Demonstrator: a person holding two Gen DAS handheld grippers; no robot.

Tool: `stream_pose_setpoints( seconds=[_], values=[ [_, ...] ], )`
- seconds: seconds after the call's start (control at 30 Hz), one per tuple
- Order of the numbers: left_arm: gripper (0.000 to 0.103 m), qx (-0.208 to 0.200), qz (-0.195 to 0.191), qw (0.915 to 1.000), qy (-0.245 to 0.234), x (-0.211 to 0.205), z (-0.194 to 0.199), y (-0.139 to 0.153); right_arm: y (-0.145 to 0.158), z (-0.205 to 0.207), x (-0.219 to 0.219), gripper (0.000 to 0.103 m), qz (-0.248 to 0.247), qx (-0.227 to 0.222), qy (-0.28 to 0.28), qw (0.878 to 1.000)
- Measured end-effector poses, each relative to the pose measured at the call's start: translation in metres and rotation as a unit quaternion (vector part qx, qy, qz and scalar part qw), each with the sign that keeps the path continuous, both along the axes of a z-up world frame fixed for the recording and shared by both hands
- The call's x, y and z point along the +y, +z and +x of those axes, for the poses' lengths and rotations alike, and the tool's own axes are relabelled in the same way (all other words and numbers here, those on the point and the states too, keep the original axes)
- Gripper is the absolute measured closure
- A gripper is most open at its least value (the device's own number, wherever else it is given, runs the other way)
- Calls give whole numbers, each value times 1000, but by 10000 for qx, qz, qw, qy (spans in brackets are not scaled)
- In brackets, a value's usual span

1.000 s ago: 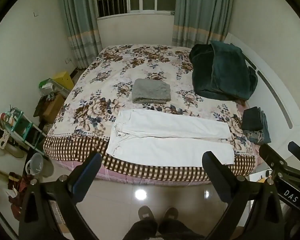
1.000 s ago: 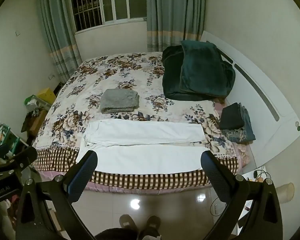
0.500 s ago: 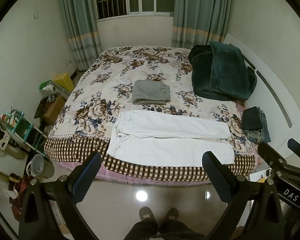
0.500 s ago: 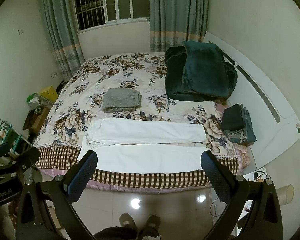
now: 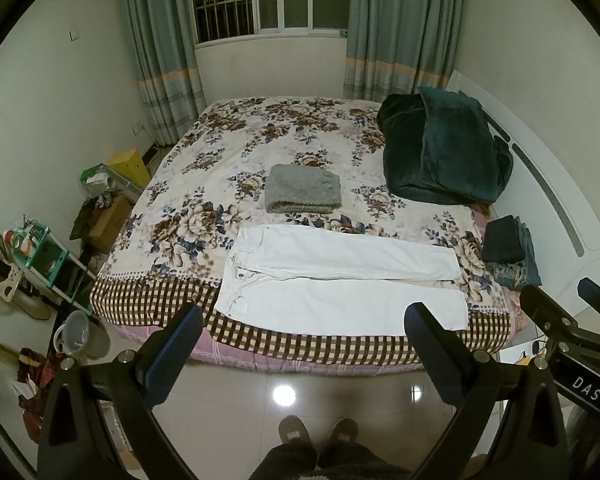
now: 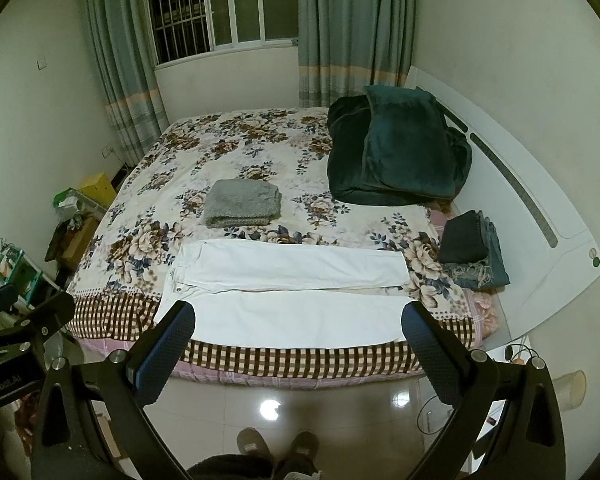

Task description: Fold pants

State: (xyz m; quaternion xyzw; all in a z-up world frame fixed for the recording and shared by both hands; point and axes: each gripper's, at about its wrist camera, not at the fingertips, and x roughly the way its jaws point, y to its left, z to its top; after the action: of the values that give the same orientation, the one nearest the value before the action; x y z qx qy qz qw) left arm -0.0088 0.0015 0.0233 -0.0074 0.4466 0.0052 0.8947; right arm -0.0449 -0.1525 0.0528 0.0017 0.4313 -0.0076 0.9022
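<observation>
White pants [image 5: 340, 280] lie flat along the near edge of the floral bed [image 5: 204, 200], waist at the left, legs running right; they also show in the right wrist view [image 6: 288, 292]. My left gripper [image 5: 300, 340] is open and empty, held above the floor in front of the bed. My right gripper [image 6: 296, 340] is open and empty, also short of the bed edge. The right gripper shows at the right edge of the left wrist view [image 5: 560, 312].
A folded grey cloth [image 5: 303, 194] lies mid-bed. A dark green blanket [image 5: 440, 156] is heaped at the right. Folded dark clothes [image 5: 508, 250] sit by the white headboard [image 5: 548, 208]. Clutter, a bucket [image 5: 80, 336] and a shelf stand left. My slippers [image 5: 320, 436] are on the tile floor.
Both views have tilted up slightly, so the bed sits a little lower in the frames. Both grippers stay open; nothing on the bed has moved.
</observation>
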Motion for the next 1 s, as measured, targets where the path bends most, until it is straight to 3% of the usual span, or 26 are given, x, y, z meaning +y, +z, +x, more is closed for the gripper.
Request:
stream_pose_setpoints(
  seconds=[1.0],
  values=[
    [0, -5, 26, 10000, -4, -3, -3, 2, 1, -6, -1, 0, 39, -12, 14, 10000]
  ],
)
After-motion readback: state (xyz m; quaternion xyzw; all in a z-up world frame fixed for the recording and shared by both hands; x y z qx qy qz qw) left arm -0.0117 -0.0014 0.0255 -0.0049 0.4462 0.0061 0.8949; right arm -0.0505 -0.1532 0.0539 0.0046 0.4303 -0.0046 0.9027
